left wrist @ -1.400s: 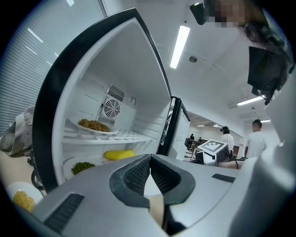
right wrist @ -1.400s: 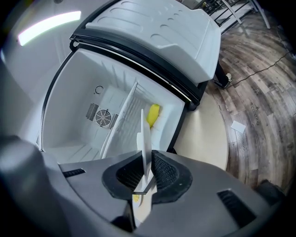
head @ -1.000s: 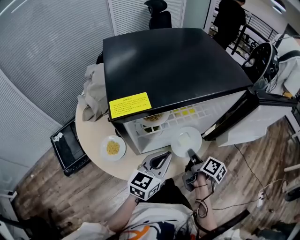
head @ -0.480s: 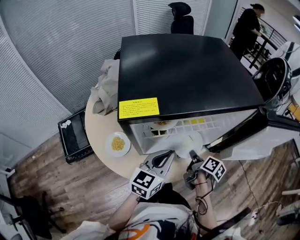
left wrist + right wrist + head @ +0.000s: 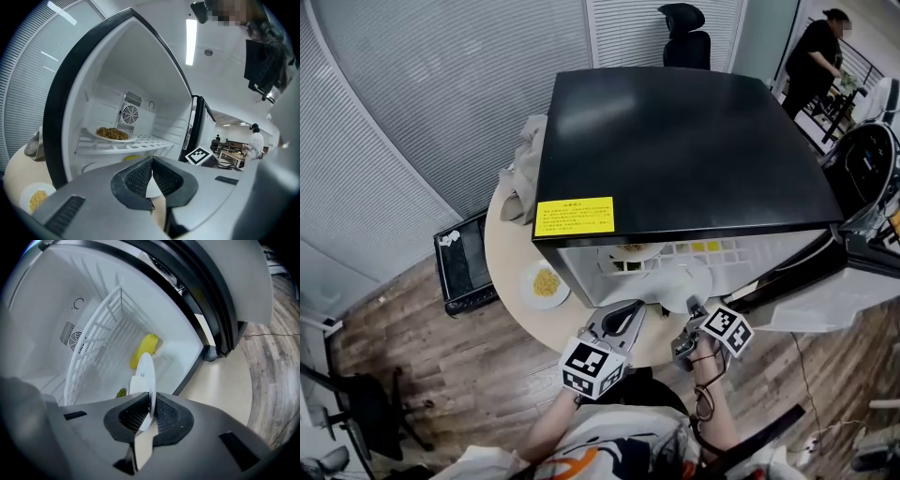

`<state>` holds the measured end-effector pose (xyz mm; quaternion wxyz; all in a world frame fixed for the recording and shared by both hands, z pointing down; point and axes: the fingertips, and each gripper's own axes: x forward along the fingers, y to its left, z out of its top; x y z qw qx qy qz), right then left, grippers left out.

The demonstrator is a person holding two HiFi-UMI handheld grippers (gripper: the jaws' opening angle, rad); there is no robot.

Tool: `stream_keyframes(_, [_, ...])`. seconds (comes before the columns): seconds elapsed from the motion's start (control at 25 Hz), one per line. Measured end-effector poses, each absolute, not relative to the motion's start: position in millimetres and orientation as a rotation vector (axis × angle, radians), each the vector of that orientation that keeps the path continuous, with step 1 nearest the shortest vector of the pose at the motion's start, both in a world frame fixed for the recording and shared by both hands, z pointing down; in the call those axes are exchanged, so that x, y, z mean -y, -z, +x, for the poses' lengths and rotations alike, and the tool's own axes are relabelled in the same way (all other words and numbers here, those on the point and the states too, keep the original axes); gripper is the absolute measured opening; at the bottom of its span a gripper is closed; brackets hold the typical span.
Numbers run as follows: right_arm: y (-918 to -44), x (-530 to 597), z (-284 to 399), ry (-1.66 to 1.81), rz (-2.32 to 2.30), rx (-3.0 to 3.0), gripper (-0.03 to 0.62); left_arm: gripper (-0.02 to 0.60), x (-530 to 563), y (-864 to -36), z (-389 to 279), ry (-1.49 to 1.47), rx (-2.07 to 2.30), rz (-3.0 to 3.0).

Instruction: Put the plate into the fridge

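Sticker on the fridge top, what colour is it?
The sticker is yellow with dark print, seen best in the head view.

Your left gripper (image 5: 628, 309) is held low in front of your torso and points forward and a little to your right. Its pads (image 5: 138, 176) are pressed together with nothing between them. Your right gripper (image 5: 692, 305) is just beside it, angled forward and slightly left, so the two converge at the tips. Its jaws are clamped tight on the rim of the plate (image 5: 146, 373), which stands edge-on in the right gripper view. Your bare left forearm (image 5: 546, 427) and your right wrist (image 5: 709, 389) reach out from your body, both low and close in.
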<state>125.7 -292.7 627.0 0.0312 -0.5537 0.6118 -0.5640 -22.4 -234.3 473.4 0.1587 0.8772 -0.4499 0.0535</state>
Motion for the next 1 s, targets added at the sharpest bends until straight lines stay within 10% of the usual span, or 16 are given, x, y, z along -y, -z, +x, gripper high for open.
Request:
stream_keyframes(0.72, [-627.1, 345.0, 115.4, 1.353, -1.971, -2.397, 0.092, 0.011, 232.1, -482.1, -41.5, -0.198, 1.411, 2.417])
stream_keyframes(1.0, [-634.1, 348.9, 118.6, 1.162, -2.131, -2.642, 0.235, 0.012, 232.8, -484.1, -43.7, -0.207, 1.421, 2.409])
